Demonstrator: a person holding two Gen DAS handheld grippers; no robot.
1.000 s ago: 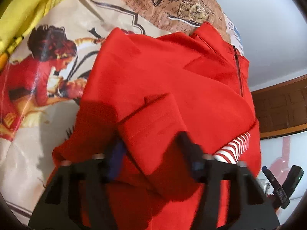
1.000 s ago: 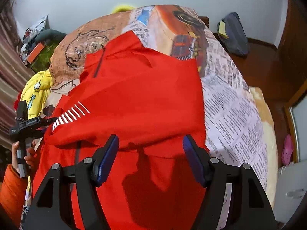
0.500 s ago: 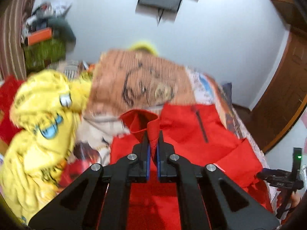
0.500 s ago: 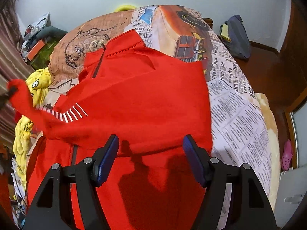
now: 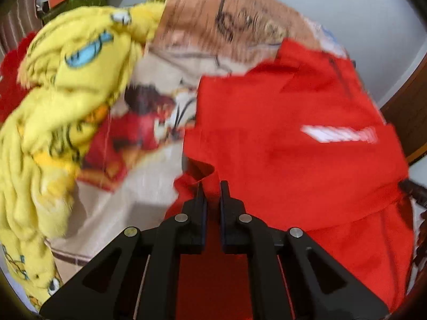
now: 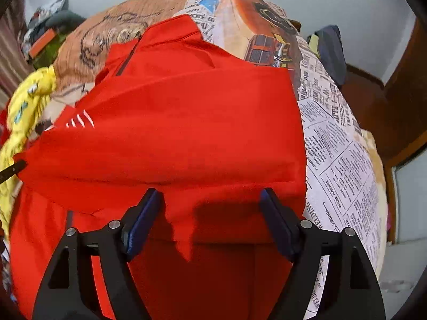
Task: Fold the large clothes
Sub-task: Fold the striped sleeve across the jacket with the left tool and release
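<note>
A red zip jacket lies spread on the bed, its white-striped sleeve folded across the chest. In the left wrist view my left gripper pinches a red edge of the jacket near its left side, and its jaws are easing apart by a sliver. The right wrist view shows the jacket from the hem end, collar far. My right gripper hangs low over the folded layer, its jaws opening wide. Cloth lies between the pads, which do not press on it.
A yellow cartoon blanket is heaped left of the jacket. The printed bedcover shows bare newspaper pattern to the right. A dark bag sits on the wooden floor beyond the bed, with a wooden door at the right.
My left gripper shut on the red cloth, lifted it and swung it back down low at the jacket's left side. My right gripper's jaws widened and sank closer to the jacket.
</note>
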